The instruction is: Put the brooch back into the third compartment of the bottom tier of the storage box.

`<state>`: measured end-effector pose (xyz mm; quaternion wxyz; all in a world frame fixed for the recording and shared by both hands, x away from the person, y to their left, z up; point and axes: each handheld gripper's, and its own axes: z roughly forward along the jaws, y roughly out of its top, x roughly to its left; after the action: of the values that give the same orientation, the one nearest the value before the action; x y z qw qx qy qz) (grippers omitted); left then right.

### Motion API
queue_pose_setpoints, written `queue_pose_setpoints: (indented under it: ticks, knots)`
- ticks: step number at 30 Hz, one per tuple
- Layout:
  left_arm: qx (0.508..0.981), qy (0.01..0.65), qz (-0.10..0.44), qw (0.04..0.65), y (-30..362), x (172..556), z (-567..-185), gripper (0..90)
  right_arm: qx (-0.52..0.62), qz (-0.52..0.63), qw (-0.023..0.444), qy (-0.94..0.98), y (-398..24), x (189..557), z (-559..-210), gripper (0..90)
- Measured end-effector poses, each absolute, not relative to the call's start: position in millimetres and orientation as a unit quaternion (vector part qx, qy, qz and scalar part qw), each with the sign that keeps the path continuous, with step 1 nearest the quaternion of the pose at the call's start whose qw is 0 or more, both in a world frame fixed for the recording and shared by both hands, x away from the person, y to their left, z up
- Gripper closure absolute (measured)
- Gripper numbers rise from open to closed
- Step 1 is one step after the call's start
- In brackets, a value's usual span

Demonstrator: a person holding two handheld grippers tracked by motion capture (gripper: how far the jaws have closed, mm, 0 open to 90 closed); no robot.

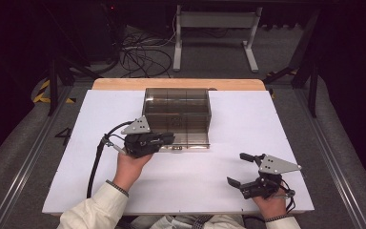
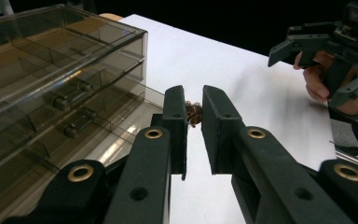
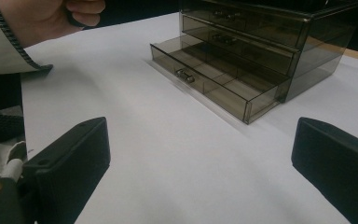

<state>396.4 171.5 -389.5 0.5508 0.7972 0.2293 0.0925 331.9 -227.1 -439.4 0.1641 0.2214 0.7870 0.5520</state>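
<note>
A smoky clear drawer unit (image 1: 176, 107) stands at the middle of the white table (image 1: 248, 119). Its bottom drawer (image 3: 214, 81) is pulled out a little, and the part I can see holds nothing. My left gripper (image 1: 167, 138) hovers at the unit's front left, just above that drawer. It is shut on a small brown curled thing (image 2: 195, 113) pinched near the tips of its jaws. My right gripper (image 1: 237, 169) rests near the table's front right with its jaws wide open and nothing between them (image 3: 200, 154).
The white board leaves a strip of wooden tabletop (image 1: 124, 84) showing at the back. Beyond it are a white frame stand (image 1: 214, 28) and loose cables (image 1: 143, 52) on the floor. The unit's two upper drawers (image 2: 70, 100) are closed.
</note>
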Motion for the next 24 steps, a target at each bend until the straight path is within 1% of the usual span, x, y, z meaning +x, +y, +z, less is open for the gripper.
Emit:
queue_pose_setpoints:
  ticks: [12, 17, 24]
  knots:
    - [0.801, 0.231, 0.090, 0.544, 153, 413, -381, 80.4, 0.220, 0.553, 0.165, 0.787, -228, 332, -439, 4.9]
    - [0.809, 0.229, 0.094, 0.533, 143, 418, -378, 80.4, 0.220, 0.553, 0.164, 0.787, -228, 331, -439, 5.0]
    - [0.813, 0.235, 0.092, 0.525, 134, 429, -380, 80.4, 0.219, 0.553, 0.164, 0.787, -228, 331, -439, 4.9]
